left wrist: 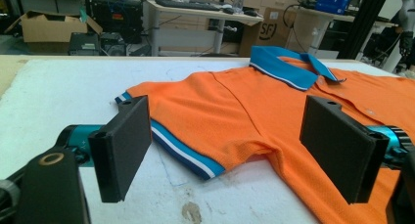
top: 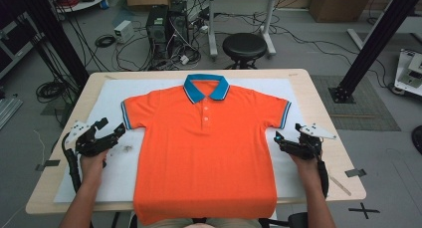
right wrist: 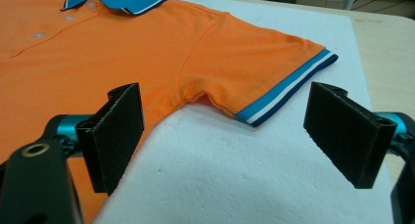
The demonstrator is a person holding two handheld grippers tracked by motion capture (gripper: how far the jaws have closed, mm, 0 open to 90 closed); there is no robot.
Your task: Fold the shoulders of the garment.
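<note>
Where the wooden table (top: 318, 96) carries its white sheet (top: 112, 101), your orange polo shirt (top: 206, 148) lies flat, face up, blue collar (top: 205, 86) at the far side, hem hanging over the near edge. Behind: grey floor w/ cables, a black stool (top: 244, 46), a PC tower (top: 158, 26). Your left gripper (top: 113, 130) sits just off the left sleeve, jaws wide apart, nothing btwn them; right gripper (top: 277, 137) the same by the right sleeve. Bare sheet on both sides of the shirt gives you room.
</note>
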